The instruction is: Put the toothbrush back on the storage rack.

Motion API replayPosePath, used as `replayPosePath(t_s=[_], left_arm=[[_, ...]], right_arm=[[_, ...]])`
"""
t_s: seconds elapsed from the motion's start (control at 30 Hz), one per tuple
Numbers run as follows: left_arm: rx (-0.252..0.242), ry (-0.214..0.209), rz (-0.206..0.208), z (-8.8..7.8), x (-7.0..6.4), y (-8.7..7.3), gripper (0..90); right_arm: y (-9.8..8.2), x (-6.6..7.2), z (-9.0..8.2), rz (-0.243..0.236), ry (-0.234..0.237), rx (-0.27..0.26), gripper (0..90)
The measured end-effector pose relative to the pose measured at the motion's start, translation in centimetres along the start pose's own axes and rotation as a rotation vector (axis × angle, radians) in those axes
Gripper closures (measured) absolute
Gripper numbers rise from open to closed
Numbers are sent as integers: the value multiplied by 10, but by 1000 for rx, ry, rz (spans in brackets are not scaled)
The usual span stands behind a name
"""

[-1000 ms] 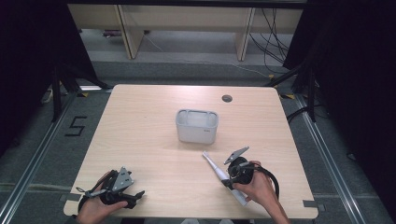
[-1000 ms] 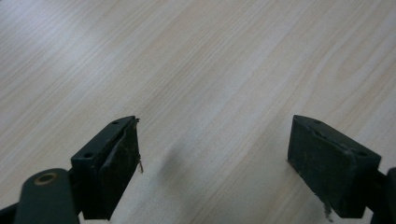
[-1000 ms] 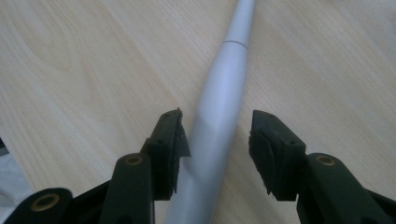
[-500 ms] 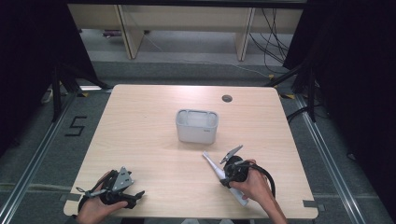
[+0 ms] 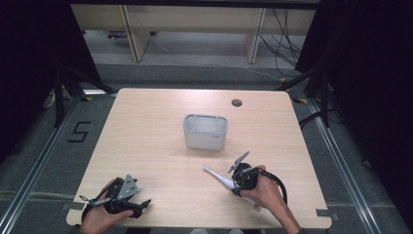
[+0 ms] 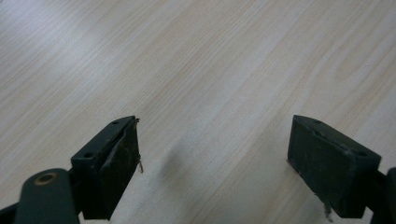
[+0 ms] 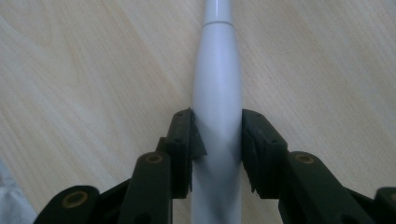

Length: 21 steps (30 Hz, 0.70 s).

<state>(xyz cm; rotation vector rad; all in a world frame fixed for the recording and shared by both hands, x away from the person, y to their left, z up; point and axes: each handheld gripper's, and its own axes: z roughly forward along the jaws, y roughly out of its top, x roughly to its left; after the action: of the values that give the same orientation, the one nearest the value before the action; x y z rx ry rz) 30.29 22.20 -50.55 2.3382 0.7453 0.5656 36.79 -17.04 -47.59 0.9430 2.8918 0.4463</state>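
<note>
Right, starting at the near left corner of the table: the left gripper rests low over the wood in the person's hand, and in the left gripper view its two pads stand spread wide with nothing but bare wood grain between them. It is well apart from the action.

Moving across, the grey tub sits upright near the middle of the table, open top facing up, and from here its inside looks bare.

Now the near right, where it matters. A white wand-shaped tool lies flat on the wood, its long axis running from its slim tip at the near middle back toward the person's right hand. The right gripper is on it, and the right gripper view tells the story: the jaws have just been closing, and the pads now pinch the thick white body from both sides, with the tapered neck pointing straight away from them.

So the right hand is by far the nearer one and has its grip. The tub lies farther off, beyond the tool and a little left, so I'd judge a lift and a carry that way comes next.
</note>
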Motion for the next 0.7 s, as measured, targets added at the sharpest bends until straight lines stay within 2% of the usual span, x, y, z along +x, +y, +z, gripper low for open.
replayPosePath(t_s=[0.17, 0.2, 0.23, 0.27, 0.33, 0.37, 0.43, 0.47, 0.5, 0.6, 0.63, 0.7], left_arm=[[-1, 0, 0, 0, 0, 0, 162], [1, -2, -1, 0, 0, 0, 162], [0, 0, -4, 0, 0, 0, 162], [0, 2, -4, 0, 0, 0, 162], [-1, 0, 1, 0, 0, 0, 162], [-1, -1, 1, 0, 0, 0, 162], [-1, 2, -4, 0, 0, 0, 163], [-1, 2, -4, 0, 0, 0, 162], [-1, 0, 1, 0, 0, 0, 162], [0, -1, -4, 0, 0, 0, 162], [0, 0, -4, 0, 0, 0, 162], [-8, -2, -7, 1, -1, 0, 162]], right_arm=[[5, 2, 2, -12, -23, 49, 656], [6, 0, 2, -41, -35, 63, 656], [8, 1, 2, -39, -41, 78, 657], [8, 2, 3, -19, -35, 86, 657], [11, 1, 4, -63, -29, 96, 658], [12, 3, 4, -47, -25, 117, 658], [15, 4, 4, -72, -25, 149, 659], [15, 4, 4, -72, -25, 149, 659], [17, 5, 4, -75, -26, 174, 659], [18, 7, 4, -72, -36, 187, 660], [19, 6, 5, -85, -20, 188, 660], [20, 6, 5, -85, -22, 197, 660]])
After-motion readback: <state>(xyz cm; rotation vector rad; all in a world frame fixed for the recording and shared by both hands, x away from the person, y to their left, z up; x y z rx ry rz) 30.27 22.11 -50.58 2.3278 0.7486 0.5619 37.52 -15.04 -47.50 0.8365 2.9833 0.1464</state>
